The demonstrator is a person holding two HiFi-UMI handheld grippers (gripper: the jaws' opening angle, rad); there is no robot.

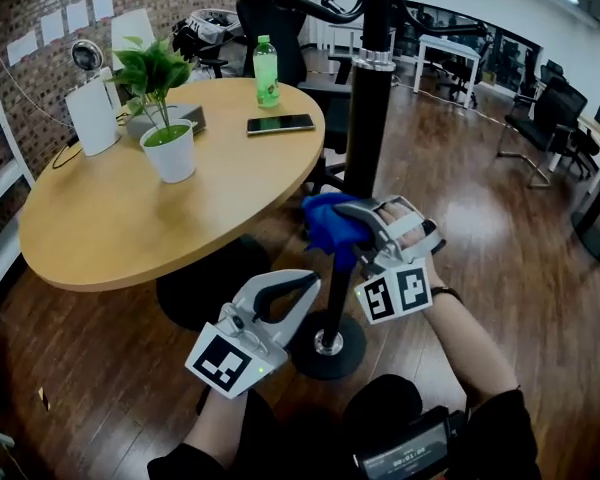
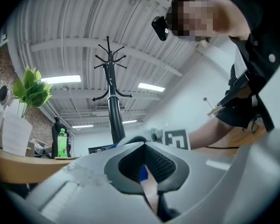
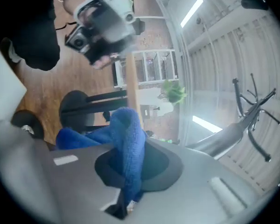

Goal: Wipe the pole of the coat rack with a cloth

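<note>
Two tools were in play beside the round wooden counter (image 1: 110, 228). The right tool (image 1: 355, 218) was pinching a bunched blue fleecy cloth (image 1: 325, 226), and its own view showed the fabric standing up between the jaws, clamped near their root. The cloth sat against the left side of the coat rack's tall black pole (image 1: 368, 118), at about the height of the counter edge and near it. The left tool (image 1: 298, 286) hung lower and nearer, just left of the pole above the round black base (image 1: 325, 353). Its jaws were pressed together on nothing.

Wiping seemed under way, with most of the pole left to cover. To do it well, the cloth's loose bulk should be pushed round the pole so that fabric, not the hard jaw tips, rubs the metal. The stroke should then run straight along the pole with steady sideways pressure. The pinch had to be firm, since friction could drag the cloth free. Pushing too hard could rock the rack on its base, so the left tool might brace the lower pole.
</note>
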